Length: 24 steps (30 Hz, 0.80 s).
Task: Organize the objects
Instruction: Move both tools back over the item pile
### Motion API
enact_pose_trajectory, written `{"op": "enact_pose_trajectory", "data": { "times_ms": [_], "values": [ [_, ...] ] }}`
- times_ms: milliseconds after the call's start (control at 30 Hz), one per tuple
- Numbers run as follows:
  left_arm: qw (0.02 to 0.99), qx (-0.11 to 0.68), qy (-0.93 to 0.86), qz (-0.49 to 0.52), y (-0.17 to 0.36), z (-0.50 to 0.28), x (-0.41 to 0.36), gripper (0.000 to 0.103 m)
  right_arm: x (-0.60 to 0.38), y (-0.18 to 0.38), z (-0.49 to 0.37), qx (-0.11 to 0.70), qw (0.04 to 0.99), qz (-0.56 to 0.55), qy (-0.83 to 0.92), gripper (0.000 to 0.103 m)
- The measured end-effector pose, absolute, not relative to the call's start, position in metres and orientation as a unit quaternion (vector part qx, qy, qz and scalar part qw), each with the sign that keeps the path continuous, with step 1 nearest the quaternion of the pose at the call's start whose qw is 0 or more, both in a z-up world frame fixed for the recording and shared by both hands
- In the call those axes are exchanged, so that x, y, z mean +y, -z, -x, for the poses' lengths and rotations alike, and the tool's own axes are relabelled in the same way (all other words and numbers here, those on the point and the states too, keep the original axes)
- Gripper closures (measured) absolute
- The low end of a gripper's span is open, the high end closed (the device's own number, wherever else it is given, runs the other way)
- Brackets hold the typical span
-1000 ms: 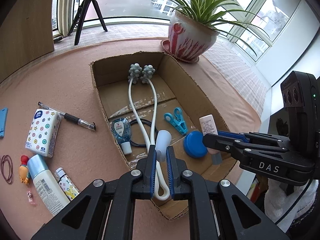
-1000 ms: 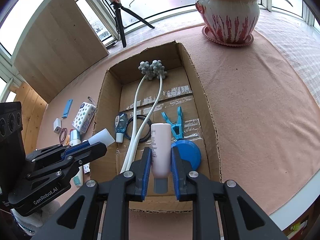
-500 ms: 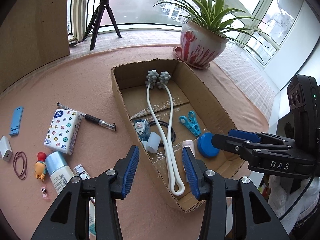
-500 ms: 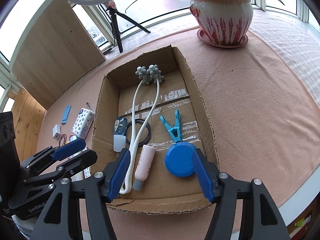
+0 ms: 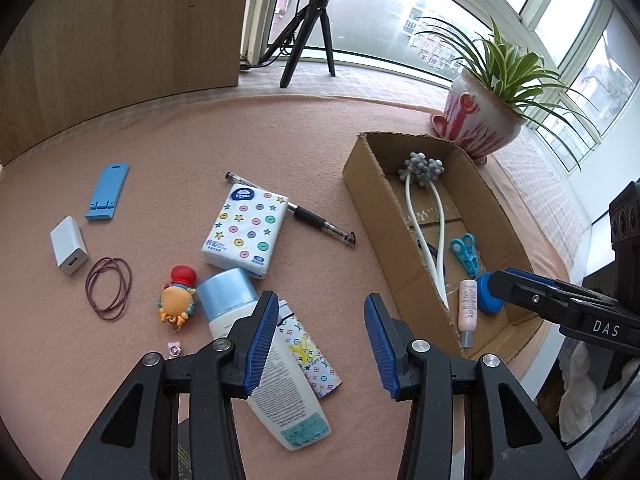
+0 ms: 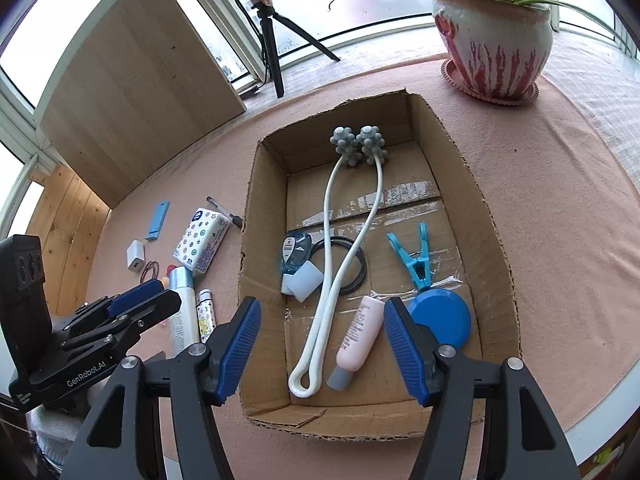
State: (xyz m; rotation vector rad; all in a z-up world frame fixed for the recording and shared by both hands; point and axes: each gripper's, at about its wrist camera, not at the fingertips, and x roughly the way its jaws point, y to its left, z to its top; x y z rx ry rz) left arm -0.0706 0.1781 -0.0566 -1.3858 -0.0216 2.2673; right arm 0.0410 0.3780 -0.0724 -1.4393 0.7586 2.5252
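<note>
Both drops into the cardboard box (image 6: 496,248) are judged done: the pink tube (image 6: 358,330) lies inside. The left hand-held gripper (image 5: 318,334) and right hand-held gripper (image 6: 322,346) are parted, nothing held. Next, the white bottle (image 5: 276,376) on the counter (image 5: 180,152) is likely approached.

Matt corrugated cardboard box (image 6: 496,256) on napped pink cloth (image 5: 200,140).

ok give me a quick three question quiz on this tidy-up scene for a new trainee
1. True or false: the pink tube lies inside the cardboard box.
2. Which lies outside the box? A) tissue pack B) blue peg C) blue round lid
3. Fill in: the right hand-held gripper holds ____.

Key: 1 true; 2 A; 3 nothing, it is open above the box.
</note>
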Motion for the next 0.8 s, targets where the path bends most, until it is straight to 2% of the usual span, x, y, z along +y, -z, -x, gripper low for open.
{"op": "enact_pose_trajectory", "data": {
  "times_ms": [500, 667, 800],
  "values": [
    [0.147, -0.063, -0.834, 0.529, 0.078, 0.101, 0.051, 0.055, 0.294, 0.076, 0.002, 0.212, -0.011, 0.505, -0.837, 0.044],
    [0.135, -0.068, -0.832, 0.534, 0.086, 0.109, 0.03, 0.055, 0.265, 0.091, 0.017, 0.194, -0.027, 0.535, -0.822, 0.069],
    [0.121, -0.067, -0.833, 0.536, 0.093, 0.118, 0.017, 0.055, 0.254, 0.106, 0.027, 0.186, -0.01, 0.552, -0.813, 0.074]
  ]
}}
